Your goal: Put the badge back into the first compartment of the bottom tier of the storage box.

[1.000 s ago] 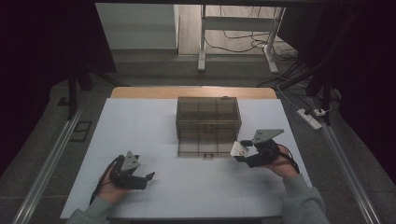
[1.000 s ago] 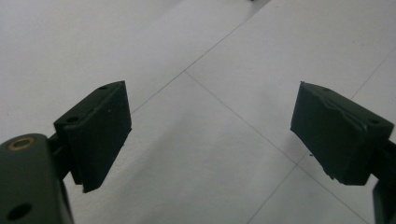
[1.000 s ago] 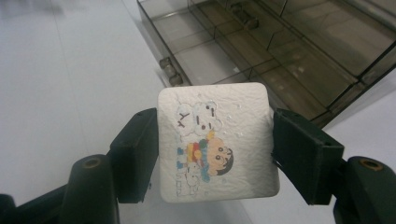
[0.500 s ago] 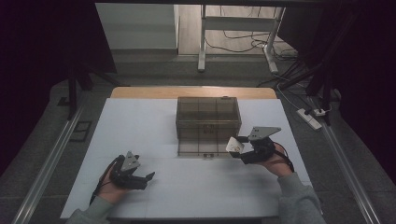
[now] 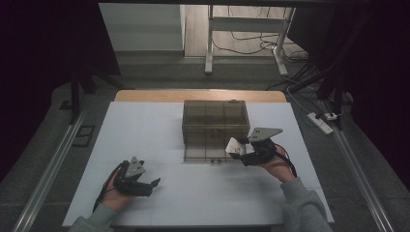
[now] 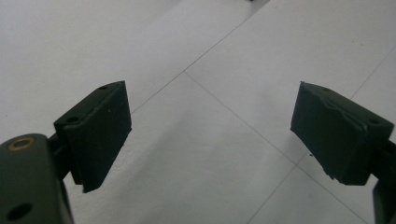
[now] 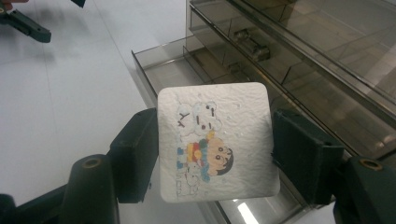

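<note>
Nearest the person's edge of the white table (image 5: 145,130), the left gripper (image 5: 153,183) lies low over the surface toward the near left corner, its jaws spread wide with nothing between them; in the left gripper view only bare tabletop and its faint seams lie past the pads (image 6: 100,133).

Farther in, right of the table's middle, the right gripper (image 5: 237,151) is clamped on a small white square pad (image 7: 217,142) printed with a cartoon child and a bear, a jaw pressed against each of its side edges. The pad is carried clear of the table, just at the front of the pulled-out bottom drawer (image 7: 163,70) of the smoky clear drawer box (image 5: 215,121), which stands near the middle of the far edge.

My reading is that the work is well along: the drawer is already open and the pad is picked up and brought to it. What seems left is to lower the pad into a drawer compartment, let go, and perhaps push the drawer shut.

Hard to judge: whether the pad hangs over the drawer or just short of its front rim, and which compartment lies beneath, since the pad covers much of the drawer in the right gripper view. The upper drawers' contents are murky behind the tinted walls, and the pad's small lettering is unreadable.
</note>
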Demonstrator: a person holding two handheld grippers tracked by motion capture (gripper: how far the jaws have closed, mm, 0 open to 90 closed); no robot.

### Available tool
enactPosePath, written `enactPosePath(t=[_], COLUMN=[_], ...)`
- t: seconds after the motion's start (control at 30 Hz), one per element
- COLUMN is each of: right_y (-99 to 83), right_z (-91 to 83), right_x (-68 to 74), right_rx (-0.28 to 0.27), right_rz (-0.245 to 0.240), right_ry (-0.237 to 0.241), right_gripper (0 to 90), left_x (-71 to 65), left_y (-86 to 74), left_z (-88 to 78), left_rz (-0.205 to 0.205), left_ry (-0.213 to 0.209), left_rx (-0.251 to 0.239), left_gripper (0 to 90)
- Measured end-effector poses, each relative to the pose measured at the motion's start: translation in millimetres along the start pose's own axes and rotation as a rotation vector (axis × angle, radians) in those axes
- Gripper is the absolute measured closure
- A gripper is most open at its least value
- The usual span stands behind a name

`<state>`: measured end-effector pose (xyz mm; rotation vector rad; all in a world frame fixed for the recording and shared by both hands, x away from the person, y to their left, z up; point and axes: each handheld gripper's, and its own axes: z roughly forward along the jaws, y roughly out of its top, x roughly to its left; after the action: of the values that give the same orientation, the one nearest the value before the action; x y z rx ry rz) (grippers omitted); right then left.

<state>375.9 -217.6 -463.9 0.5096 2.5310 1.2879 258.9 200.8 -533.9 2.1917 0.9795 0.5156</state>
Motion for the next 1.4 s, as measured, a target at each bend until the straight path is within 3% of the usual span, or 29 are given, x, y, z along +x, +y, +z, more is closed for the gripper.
enactPosePath(t=[0.63,1.4], right_y=[8.0,23.7], right_z=[8.1,33.1], right_x=[0.2,5.0], right_rx=[-0.022,-0.039], right_rz=[-0.009,-0.042], right_ry=[-0.011,0.025], right_gripper=[32.5,32.5], left_x=[0.2,-0.2], left_y=[0.1,0.3], left_z=[-0.3,0.1], left_rz=[-0.004,-0.001], left_ry=[0.002,0.002], left_rx=[-0.003,-0.001], left_gripper=[12.4,12.4])
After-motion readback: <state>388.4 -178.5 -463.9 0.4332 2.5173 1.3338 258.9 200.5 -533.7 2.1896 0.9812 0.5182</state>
